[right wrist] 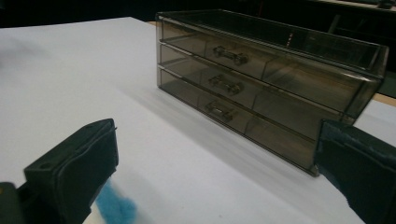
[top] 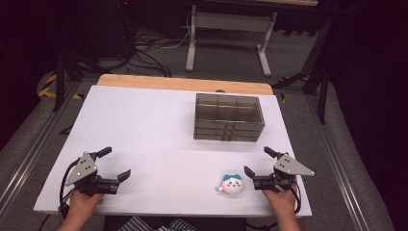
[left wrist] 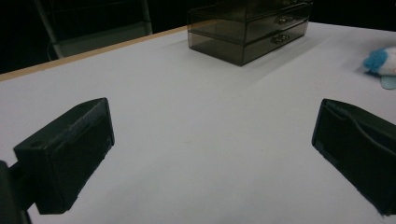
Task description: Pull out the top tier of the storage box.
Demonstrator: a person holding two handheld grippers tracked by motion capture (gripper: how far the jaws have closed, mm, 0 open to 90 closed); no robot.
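Plush toy (top: 232, 183) sits just off your right gripper (top: 259, 164).
Its spread fingers (top: 250, 172) point at the toy; your left gripper (top: 115, 163), also spread, lies well apart.

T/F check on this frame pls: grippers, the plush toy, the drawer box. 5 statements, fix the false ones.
1. Both grippers are open. True: the left gripper and the right gripper each have their jaws spread with nothing between them.
2. The plush toy is held in the left gripper. False: it lies on the table just beside the right gripper, ungripped.
3. The drawer box has three drawers, all shut. True, as the right gripper view shows.
4. The plush toy sits on top of the drawer box. False: it is on the table nearer the person, apart from the box.
5. The drawer box is bright red. False: it is see-through smoky grey.
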